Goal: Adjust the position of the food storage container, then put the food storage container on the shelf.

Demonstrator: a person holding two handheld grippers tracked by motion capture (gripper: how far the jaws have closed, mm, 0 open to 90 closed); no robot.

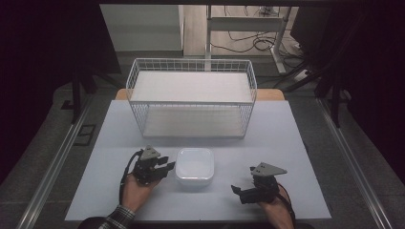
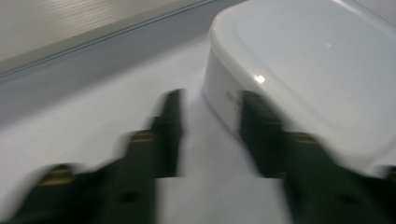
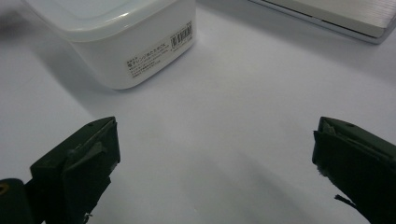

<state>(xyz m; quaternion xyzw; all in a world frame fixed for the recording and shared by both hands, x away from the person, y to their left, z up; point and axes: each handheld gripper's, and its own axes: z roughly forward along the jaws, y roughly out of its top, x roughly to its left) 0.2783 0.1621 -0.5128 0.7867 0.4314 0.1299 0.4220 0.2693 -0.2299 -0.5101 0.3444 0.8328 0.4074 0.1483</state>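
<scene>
A big white table [image 1: 286,143] is sitting under everything. A white wire basket [image 1: 191,98] is standing at the far side of it.

Nearer the person, between the two grippers, a white box [image 1: 194,163] with a lid is resting on the table, just in front of the basket.

The left gripper [image 1: 165,166] is reaching in at the box's left side. Its jaws are parted, and one seems to be touching the box wall (the picture is blurry, so I cannot be sure). The right gripper [image 1: 237,192] is waiting apart from the box, with its jaws spread wide and nothing between them.

The box looks like smooth, stiff plastic, probably light and a bit slippery. Squeezing its two side walls, or pinching under the lid's rim, should be working best.

A small label [image 3: 159,49] on its side is showing a barcode and tiny writing, too small to read.
</scene>
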